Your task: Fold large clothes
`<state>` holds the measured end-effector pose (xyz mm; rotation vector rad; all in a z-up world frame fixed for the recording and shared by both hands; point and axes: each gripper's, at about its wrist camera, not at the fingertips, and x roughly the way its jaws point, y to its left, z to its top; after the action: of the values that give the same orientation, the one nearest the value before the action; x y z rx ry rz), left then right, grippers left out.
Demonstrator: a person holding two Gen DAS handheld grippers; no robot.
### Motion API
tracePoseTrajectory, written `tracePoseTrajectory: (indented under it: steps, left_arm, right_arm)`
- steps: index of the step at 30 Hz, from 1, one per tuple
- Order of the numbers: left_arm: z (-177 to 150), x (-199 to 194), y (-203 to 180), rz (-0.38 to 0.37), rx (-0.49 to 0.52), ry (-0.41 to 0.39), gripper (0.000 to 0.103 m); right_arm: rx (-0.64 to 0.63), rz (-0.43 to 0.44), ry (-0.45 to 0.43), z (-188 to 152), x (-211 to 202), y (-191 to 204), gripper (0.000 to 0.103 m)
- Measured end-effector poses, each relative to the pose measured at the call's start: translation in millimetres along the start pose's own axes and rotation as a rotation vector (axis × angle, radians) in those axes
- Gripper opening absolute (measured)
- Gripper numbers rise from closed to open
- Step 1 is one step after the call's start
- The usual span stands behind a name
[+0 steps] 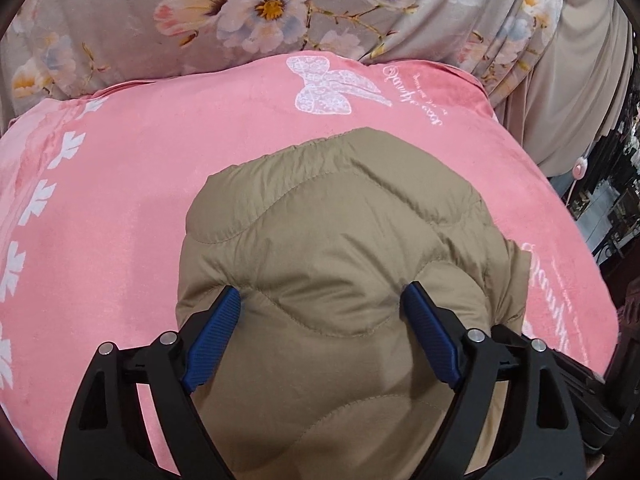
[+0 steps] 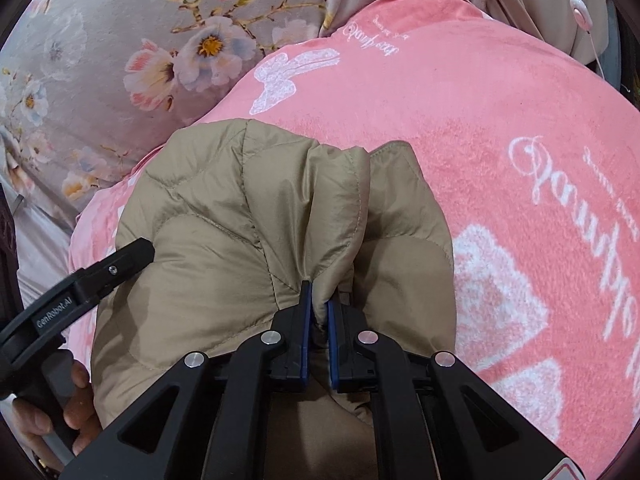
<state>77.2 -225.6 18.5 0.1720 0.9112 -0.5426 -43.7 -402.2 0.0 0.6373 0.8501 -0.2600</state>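
Note:
A tan quilted puffer jacket (image 1: 328,232) lies bunched in a compact mound on a pink blanket (image 1: 120,184). My left gripper (image 1: 320,304) is open, its blue pads (image 1: 212,344) pressing down on the jacket's top. In the right wrist view the jacket (image 2: 224,248) shows a raised fold. My right gripper (image 2: 318,300) is shut on that fold of the jacket. The left gripper's finger (image 2: 120,264) rests on the jacket at the left of the right wrist view.
The pink blanket (image 2: 500,128) has white bows and script. A grey floral sheet (image 1: 200,12) lies beyond it. Beige curtains (image 1: 580,92) hang at the right, with dark furniture (image 1: 616,208) past the bed edge. A hand (image 2: 48,412) holds the left gripper's handle.

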Motion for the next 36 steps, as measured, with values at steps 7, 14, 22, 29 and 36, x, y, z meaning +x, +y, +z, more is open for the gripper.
tracePoseTrajectory:
  steps: [7, 14, 22, 29, 36]
  left_arm:
    - [-5.6, 19.2, -9.1, 0.050, 0.036, -0.010, 0.091]
    - [-10.1, 33.4, -14.5, 0.077, 0.057, -0.014, 0.096]
    - [-13.5, 44.6, -17.7, 0.101, 0.073, -0.035, 0.098]
    - [-15.2, 49.2, -21.2, 0.120, 0.083, -0.048, 0.098]
    - [-16.1, 51.2, -22.4, 0.133, 0.091, -0.055, 0.098]
  right_arm:
    - [0.019, 0.008, 0.004, -4.0, 16.0, -7.4, 0.006]
    - [0.017, 0.006, 0.004, -5.0, 26.3, -10.8, 0.006]
    - [0.015, 0.008, -0.002, -6.3, 29.5, -11.9, 0.006]
    - [0.015, 0.010, -0.011, -6.3, 31.2, -13.4, 0.006]
    - [0.014, 0.001, -0.019, -7.3, 31.9, -12.5, 0.006]
